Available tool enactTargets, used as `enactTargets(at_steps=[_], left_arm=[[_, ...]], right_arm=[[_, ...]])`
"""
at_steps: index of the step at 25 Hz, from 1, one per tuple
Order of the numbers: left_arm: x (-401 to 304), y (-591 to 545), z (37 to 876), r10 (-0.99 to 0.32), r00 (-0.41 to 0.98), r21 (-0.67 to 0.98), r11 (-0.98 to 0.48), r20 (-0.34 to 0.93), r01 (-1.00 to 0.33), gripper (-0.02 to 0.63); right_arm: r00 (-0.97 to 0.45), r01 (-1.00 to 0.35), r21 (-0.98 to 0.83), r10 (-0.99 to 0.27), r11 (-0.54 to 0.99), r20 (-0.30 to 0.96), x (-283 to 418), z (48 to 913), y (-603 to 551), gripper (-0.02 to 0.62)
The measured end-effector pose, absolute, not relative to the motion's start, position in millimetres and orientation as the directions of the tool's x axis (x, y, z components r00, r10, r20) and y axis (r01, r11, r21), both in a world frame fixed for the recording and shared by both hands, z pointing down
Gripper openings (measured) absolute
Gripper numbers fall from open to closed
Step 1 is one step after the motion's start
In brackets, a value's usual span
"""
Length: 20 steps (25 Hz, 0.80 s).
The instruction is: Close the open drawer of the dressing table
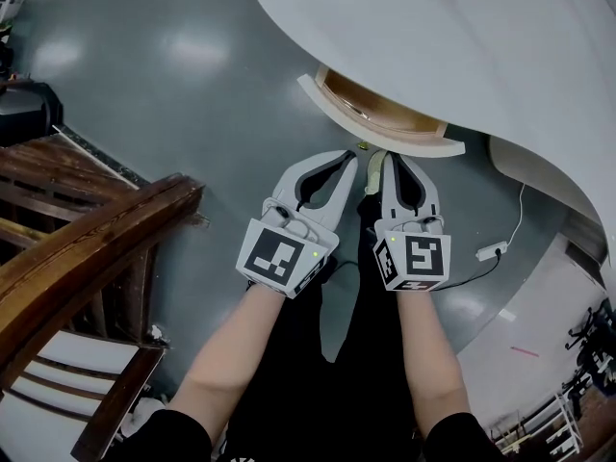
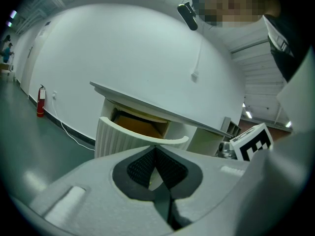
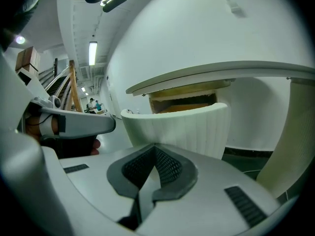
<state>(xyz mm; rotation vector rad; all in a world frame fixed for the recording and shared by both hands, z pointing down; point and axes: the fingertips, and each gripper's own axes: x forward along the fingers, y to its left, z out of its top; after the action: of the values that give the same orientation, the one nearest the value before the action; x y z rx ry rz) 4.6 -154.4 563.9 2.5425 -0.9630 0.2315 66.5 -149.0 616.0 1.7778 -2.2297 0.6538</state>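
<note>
**Reaching toward the open drawer with two grippers**

The drawer (image 1: 383, 114) hangs pulled out from under the white dressing table (image 1: 462, 37). Just short of its curved, ribbed front, the left gripper (image 1: 346, 162) and right gripper (image 1: 389, 160) point forward. Their jaws are pressed together and hold nothing, likely to serve as blunt pushers.

grey floor (image 1: 183, 85), white power strip (image 1: 491, 250), wooden chair (image 1: 91, 258)

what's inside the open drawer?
The drawer shows a tan wooden interior, with no items in the visible part. Its rear is hidden under the dressing table top, so contents there can't be told.
</note>
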Motion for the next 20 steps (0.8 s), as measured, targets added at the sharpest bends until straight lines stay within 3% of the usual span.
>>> enactTargets(at_steps=[20], left_arm=[[5, -202, 577, -0.622, 0.735, 0.32, -0.662, 0.272, -0.678, 0.009]], right_arm=[[-0.164, -0.987, -0.064, -0.919, 0.151, 0.359, 98, 613, -217, 0.015]])
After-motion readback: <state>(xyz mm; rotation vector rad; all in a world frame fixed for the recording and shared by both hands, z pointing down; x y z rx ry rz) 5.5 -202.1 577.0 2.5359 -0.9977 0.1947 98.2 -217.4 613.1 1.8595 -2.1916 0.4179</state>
